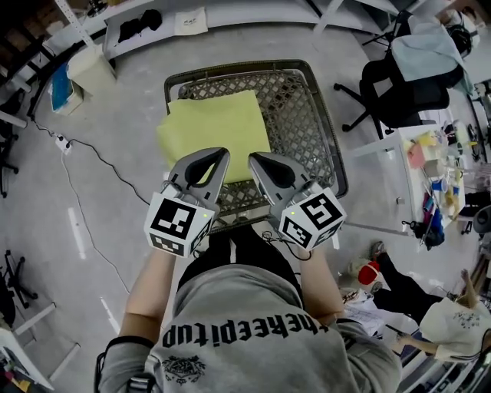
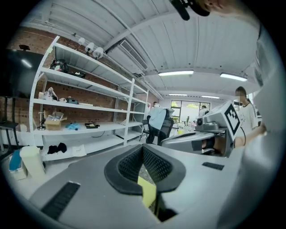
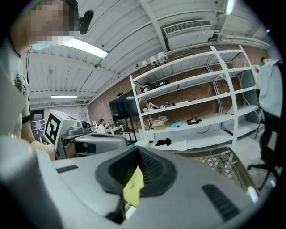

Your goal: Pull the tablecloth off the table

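Note:
A yellow-green tablecloth [image 1: 215,127] lies rumpled over the left part of a dark metal mesh table [image 1: 322,115], and much of the mesh is bare. My left gripper [image 1: 223,153] and right gripper [image 1: 252,157] sit side by side at the cloth's near edge. Each is shut on that edge. In the left gripper view a strip of the yellow cloth [image 2: 147,191] is pinched between the dark pads [image 2: 127,167]. The right gripper view shows the same, with the cloth [image 3: 134,184] hanging from the closed pads [image 3: 154,172]. The rest of the near edge is hidden under the grippers.
A black office chair [image 1: 399,84] with a pale garment stands right of the table. A cluttered white desk [image 1: 399,173] is further right. A white bin [image 1: 90,69] and a power strip with its cable [image 1: 63,143] are on the floor at the left. White shelving [image 1: 199,23] runs behind.

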The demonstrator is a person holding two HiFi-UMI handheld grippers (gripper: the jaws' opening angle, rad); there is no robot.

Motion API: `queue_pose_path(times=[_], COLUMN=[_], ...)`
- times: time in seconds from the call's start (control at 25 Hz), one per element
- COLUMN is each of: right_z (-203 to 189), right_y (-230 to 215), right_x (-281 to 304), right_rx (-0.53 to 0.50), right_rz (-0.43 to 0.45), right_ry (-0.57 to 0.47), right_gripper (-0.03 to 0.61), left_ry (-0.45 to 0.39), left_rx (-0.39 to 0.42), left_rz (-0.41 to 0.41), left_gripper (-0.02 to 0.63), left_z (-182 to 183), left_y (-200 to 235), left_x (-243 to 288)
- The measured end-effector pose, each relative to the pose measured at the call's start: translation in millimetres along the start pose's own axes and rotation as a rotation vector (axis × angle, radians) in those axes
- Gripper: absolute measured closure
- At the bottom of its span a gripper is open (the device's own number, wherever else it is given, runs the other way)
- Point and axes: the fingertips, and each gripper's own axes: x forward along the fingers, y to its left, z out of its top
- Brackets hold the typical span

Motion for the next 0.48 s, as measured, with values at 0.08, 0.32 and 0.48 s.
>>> queue_pose_path(times=[0.08,0.32,0.48], right_z=[1.8,9.6,10.1], right_y=[4.9,17.7,22.9], right_x=[-4.9,-13.3,-16.2], right_rx=[-0.005,-0.023,-0.023], right_rz=[-0.007,-0.011,-0.015], right_ry=[-0.014,-0.05,-0.064], right_gripper=[0.568,0.568,0.568], left_ry=[-0.01,-0.03,-0.036], left_rx=[0.011,0.005,-0.001], left_rz=[-0.021,-0.068,-0.082], left_gripper=[0.6,0.6,0.6], left_z=[2.6,8.6,9.0], left_y=[-8.2,-20.3,-23.6], left_x=[-2.0,-8.1,-12.1])
